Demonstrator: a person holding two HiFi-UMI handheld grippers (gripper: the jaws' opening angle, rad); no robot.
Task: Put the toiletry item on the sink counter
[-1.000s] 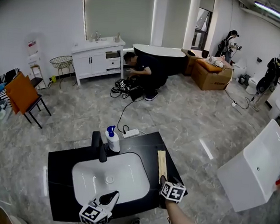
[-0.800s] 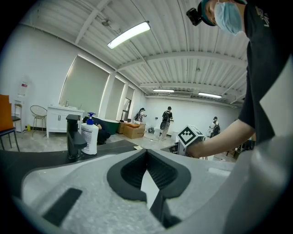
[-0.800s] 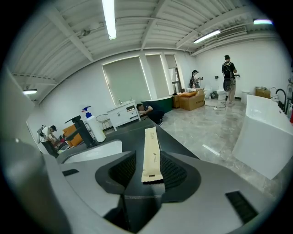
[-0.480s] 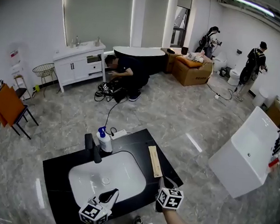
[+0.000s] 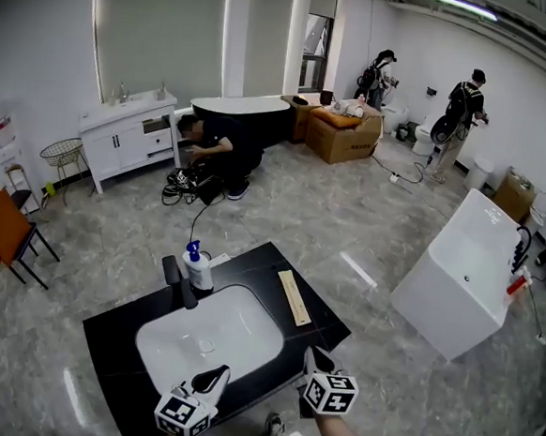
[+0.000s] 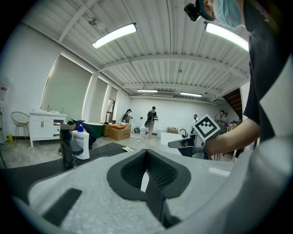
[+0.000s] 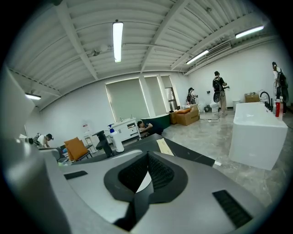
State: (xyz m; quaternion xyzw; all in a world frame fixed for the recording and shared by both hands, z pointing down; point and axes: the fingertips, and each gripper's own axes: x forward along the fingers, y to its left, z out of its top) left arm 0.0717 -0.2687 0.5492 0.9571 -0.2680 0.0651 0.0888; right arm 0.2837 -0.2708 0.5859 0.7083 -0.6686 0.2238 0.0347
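A long flat tan box [image 5: 293, 297] lies on the black sink counter [image 5: 113, 336], right of the white basin [image 5: 209, 337]. A white pump bottle with a blue top [image 5: 197, 267] stands beside the black faucet [image 5: 179, 281] at the counter's back. My right gripper [image 5: 311, 355] hovers at the counter's front right corner, short of the box, shut and empty; in the right gripper view its jaws [image 7: 147, 155] meet with nothing between. My left gripper [image 5: 217, 380] sits at the basin's front edge, shut and empty [image 6: 146, 150].
A white freestanding tub [image 5: 457, 274] stands on the floor to the right. A person crouches by a black bathtub [image 5: 212, 151] beyond the counter, with a cable and power strip [image 5: 215, 258] behind it. Further back are a white vanity [image 5: 130, 126], a cardboard box [image 5: 341, 133], and an orange chair [image 5: 0, 224].
My right gripper has left the near end of the tan box and drawn back to the counter's front corner. The box stays on the counter. The head view has swung right.
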